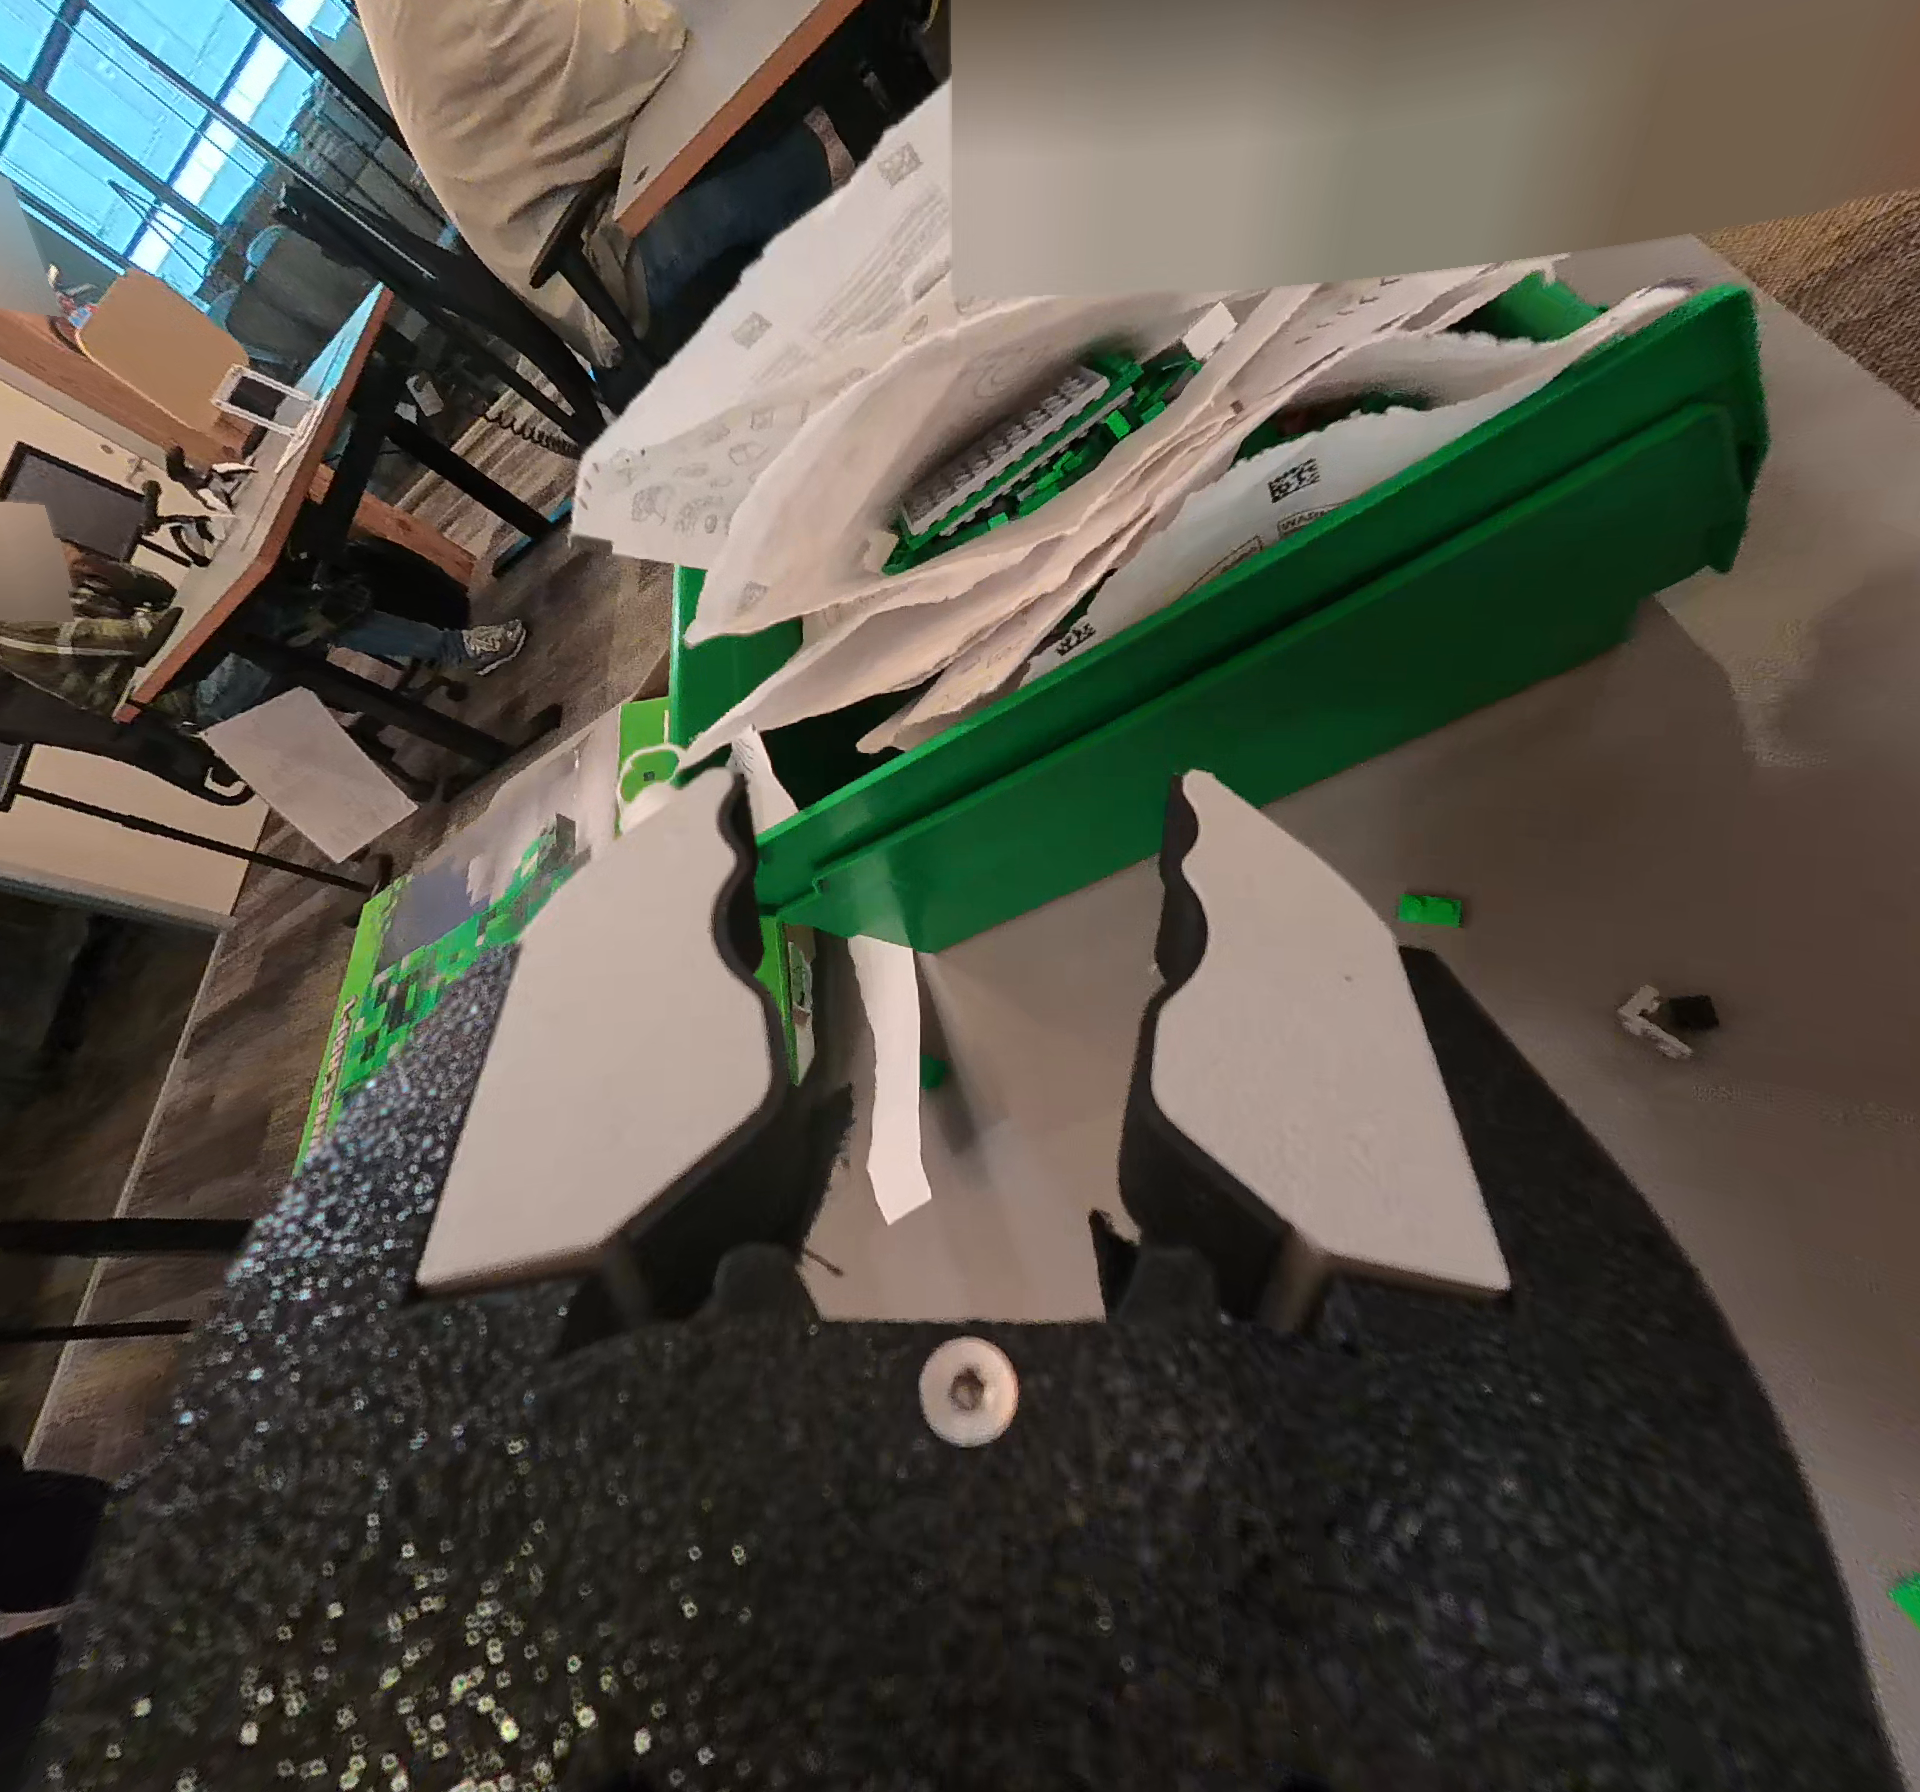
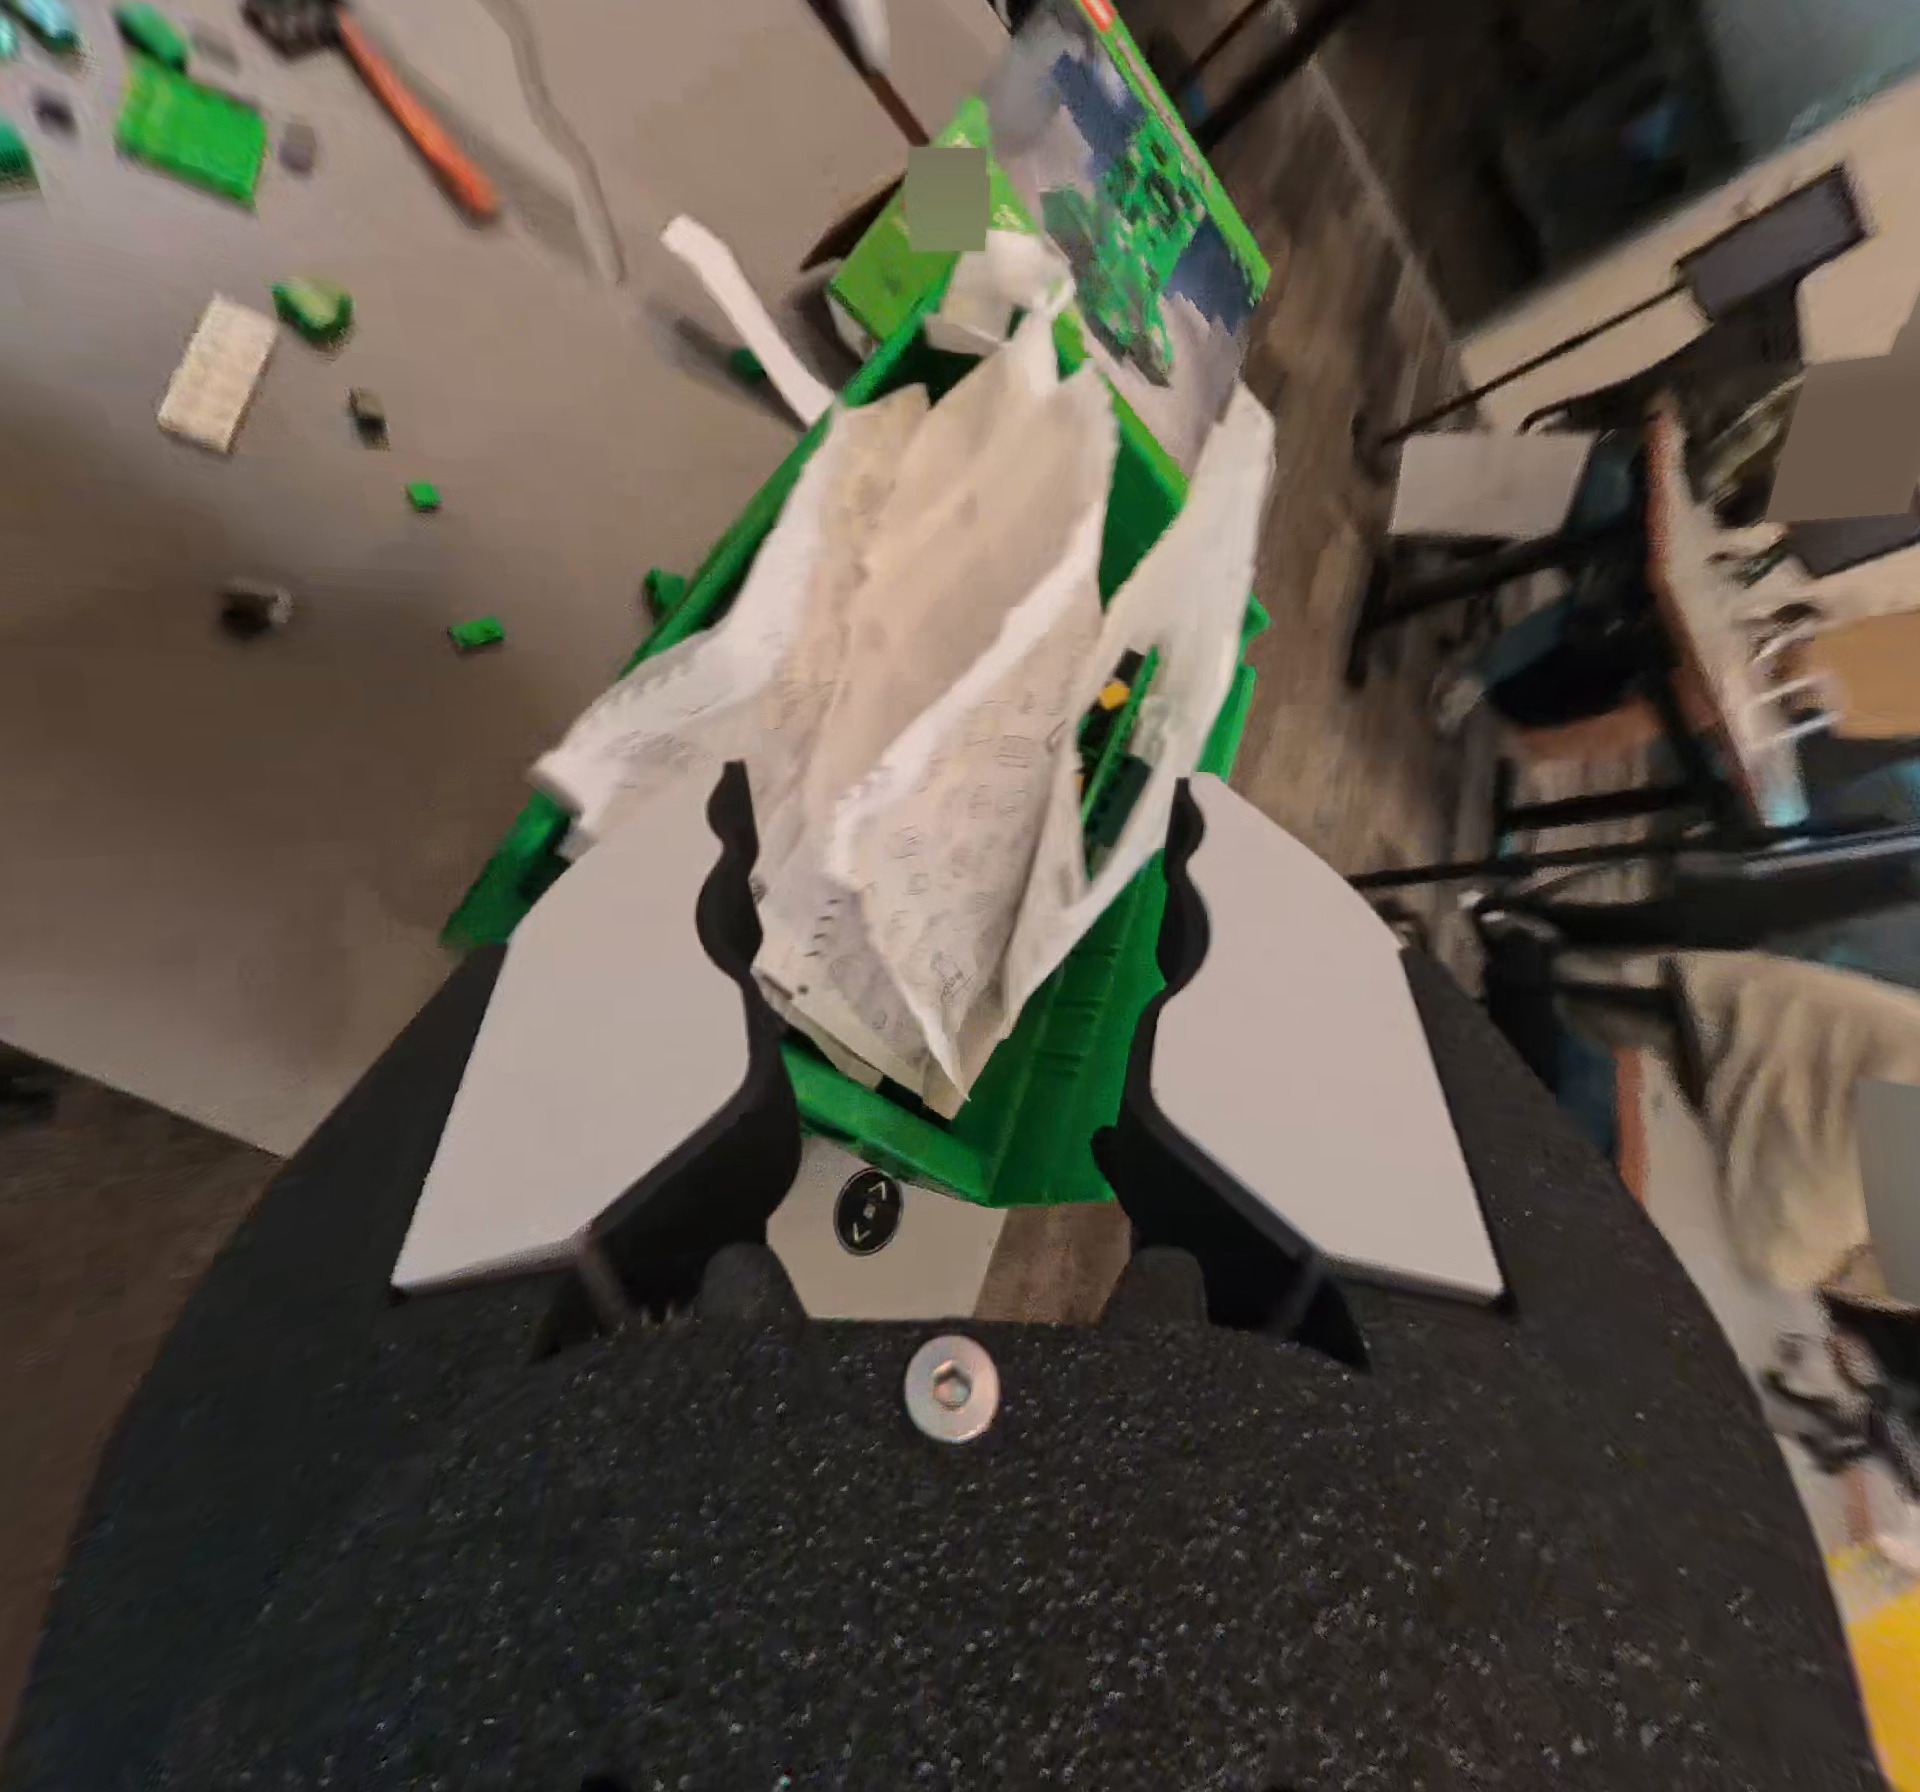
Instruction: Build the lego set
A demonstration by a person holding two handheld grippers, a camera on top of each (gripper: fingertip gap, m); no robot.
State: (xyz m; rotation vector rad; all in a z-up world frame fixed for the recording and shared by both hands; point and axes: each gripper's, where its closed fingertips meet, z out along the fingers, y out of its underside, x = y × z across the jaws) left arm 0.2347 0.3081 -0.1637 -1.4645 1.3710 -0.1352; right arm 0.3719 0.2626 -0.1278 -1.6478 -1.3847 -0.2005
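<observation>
A green plastic bin (image 1: 1247,703) stands on the grey table (image 1: 1558,807), stuffed with torn white paper bags (image 1: 810,495). A grey studded plate (image 1: 997,454) and green bricks lie among them. My left gripper (image 1: 961,807) is open and empty, just in front of the bin's long wall. In the right wrist view the bin (image 2: 1049,1098) is seen end on. My right gripper (image 2: 956,807) is open, its jaws wide apart over the paper bags (image 2: 914,703) at the bin's near end. Loose bricks lie on the table: a green plate (image 2: 192,127) and a white plate (image 2: 218,371).
The green set box (image 1: 447,963) stands beyond the bin at the table edge and shows in the right wrist view (image 2: 1143,184). A white paper strip (image 1: 894,1067), a small green brick (image 1: 1432,908), a white-and-black piece (image 1: 1662,1015) and an orange tool (image 2: 416,116) lie on the table. People sit at other desks. The white plate (image 2: 218,371) is about 15 cm from my left fingertips and 25 cm from my right.
</observation>
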